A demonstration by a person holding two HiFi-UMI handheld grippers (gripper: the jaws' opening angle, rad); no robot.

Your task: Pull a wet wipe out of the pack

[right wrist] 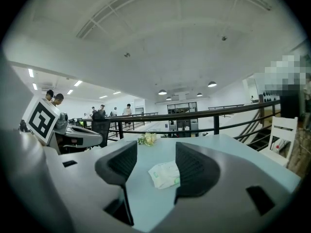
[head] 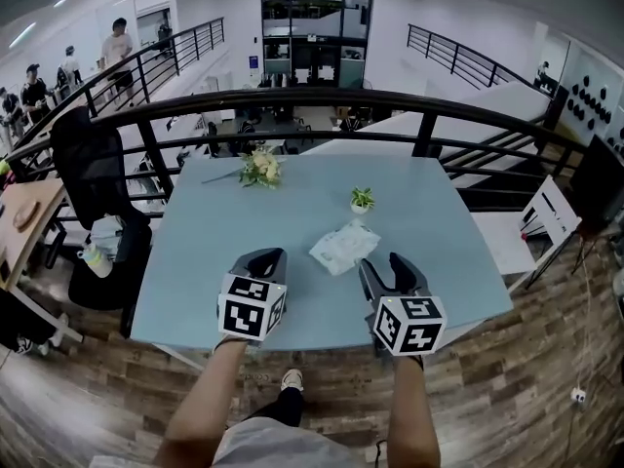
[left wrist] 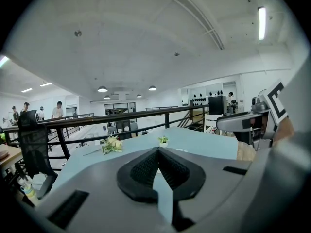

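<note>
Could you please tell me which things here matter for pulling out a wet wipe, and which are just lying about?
For the job:
- wet wipe pack, flat on the table
- left gripper, shut, empty
- right gripper, open, empty

Just lying about:
- flower bunch
- small potted plant
- black chair

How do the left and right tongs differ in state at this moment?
The left tongs are shut on nothing; the right tongs are open. The right tongs frame the wipe pack lying on the table; the left tongs line up with the small plant. Shared: both hover over the table's near edge, neither touching the pack.
</note>
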